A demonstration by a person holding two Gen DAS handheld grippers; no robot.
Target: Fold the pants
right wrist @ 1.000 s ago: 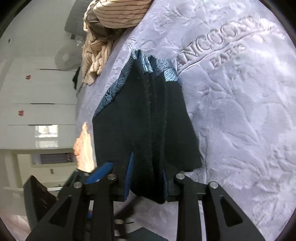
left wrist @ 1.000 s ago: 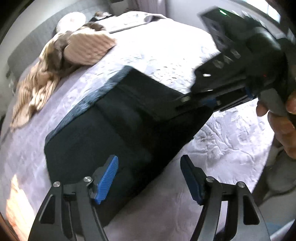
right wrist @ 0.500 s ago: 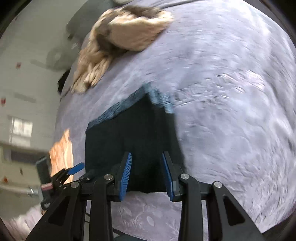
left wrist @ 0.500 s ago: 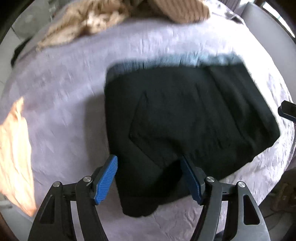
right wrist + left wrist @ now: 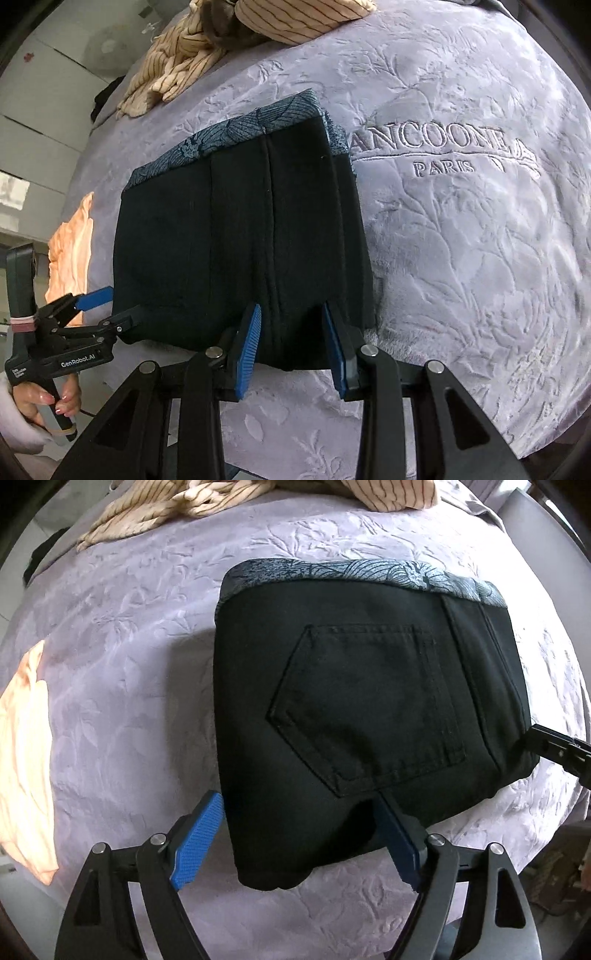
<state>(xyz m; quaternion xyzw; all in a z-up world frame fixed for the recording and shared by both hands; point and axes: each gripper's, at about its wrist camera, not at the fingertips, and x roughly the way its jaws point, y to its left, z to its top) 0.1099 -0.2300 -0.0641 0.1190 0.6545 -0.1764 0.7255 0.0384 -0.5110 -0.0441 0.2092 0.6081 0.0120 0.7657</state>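
Folded black pants [image 5: 354, 709] lie flat on the lilac bedspread [image 5: 122, 686], back pocket up, with a grey patterned waistband lining along the far edge. My left gripper [image 5: 297, 843] points down over their near corner. Its jaws are opening, the left pad [image 5: 199, 845] clear of the cloth and the right pad at the fabric's edge. In the right wrist view the pants [image 5: 229, 229] stretch away from my right gripper [image 5: 291, 347], whose blue pads straddle the near edge without squeezing it. The left gripper [image 5: 107, 308] shows there at the pants' left corner, held by a hand [image 5: 48, 398].
A striped beige garment [image 5: 207, 48] is heaped at the far side of the bed. A peach cloth [image 5: 26, 746] lies to the left of the pants. Embroidered lettering [image 5: 443, 147] marks the bedspread on the right. The bed's near edge runs just below both grippers.
The left gripper swung from beside the pants to straight above their near corner and its jaws widened. The right gripper let go of the pants' edge, and the pants now lie flat.
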